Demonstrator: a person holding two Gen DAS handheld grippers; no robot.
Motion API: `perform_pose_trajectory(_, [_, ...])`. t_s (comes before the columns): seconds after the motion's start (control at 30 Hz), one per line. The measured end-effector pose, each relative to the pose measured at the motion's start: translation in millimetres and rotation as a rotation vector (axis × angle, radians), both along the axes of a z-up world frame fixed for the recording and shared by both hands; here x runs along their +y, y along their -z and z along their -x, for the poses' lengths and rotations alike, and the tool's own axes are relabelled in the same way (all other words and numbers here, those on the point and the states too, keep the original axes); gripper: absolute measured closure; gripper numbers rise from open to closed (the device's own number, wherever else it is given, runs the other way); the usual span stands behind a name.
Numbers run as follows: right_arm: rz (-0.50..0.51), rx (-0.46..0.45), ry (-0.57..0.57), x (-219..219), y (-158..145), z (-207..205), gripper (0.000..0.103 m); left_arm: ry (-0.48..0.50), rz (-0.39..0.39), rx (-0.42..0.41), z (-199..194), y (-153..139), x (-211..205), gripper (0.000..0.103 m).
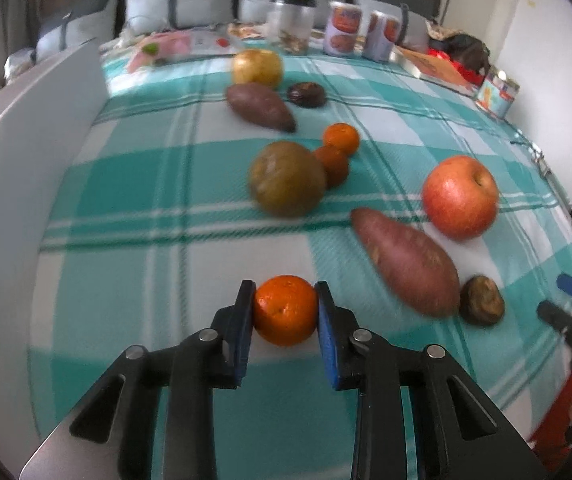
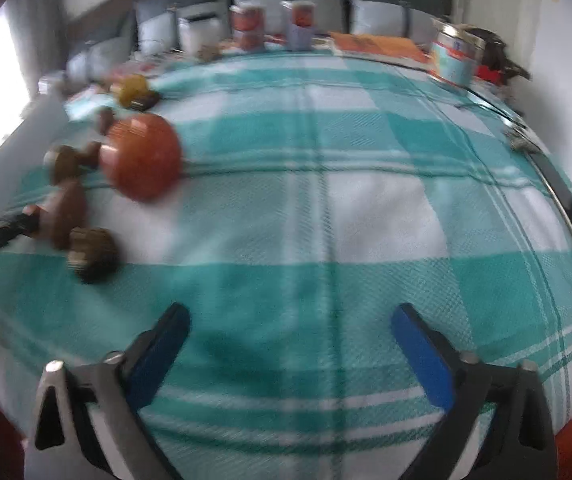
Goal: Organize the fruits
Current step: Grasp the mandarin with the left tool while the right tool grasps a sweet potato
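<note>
The left gripper (image 1: pixel 285 312) is clamped on a mandarin (image 1: pixel 285 310), gripped across its middle so it won't roll, near the sweet potato (image 1: pixel 406 260) and well short of the apple (image 1: pixel 460 196). The right gripper (image 2: pixel 290 340) hangs spread wide over bare cloth (image 2: pixel 366 220), likely waiting.

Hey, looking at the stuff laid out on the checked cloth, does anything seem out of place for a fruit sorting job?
Yes. Two sweet potatoes and two mushrooms lie among the fruit, and they aren't fruit. Nothing looks spilled or damaged. The left claw is shut on an orange; the right claw is open over bare cloth.
</note>
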State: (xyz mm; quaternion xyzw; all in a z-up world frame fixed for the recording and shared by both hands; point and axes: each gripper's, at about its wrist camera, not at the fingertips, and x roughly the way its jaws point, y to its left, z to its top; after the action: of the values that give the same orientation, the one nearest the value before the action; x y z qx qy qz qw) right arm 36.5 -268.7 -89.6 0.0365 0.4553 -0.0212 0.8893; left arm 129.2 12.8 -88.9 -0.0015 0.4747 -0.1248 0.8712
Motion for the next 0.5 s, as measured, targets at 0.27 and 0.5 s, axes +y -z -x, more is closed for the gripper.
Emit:
perform_pose_trajectory(0.27, [-0.171,0.119,-0.392,133.1,-51.9,-63.2,0.035,0.002,0.014,-0.035,57.3,-40.9,39.4,0.074])
perform_pose_trajectory(0.5, [0.139,0.384,-0.384,199.7,-1.5,-127.7,0.063,-0.060,0.091,-0.108,94.5,-101.9,88.6,0.074])
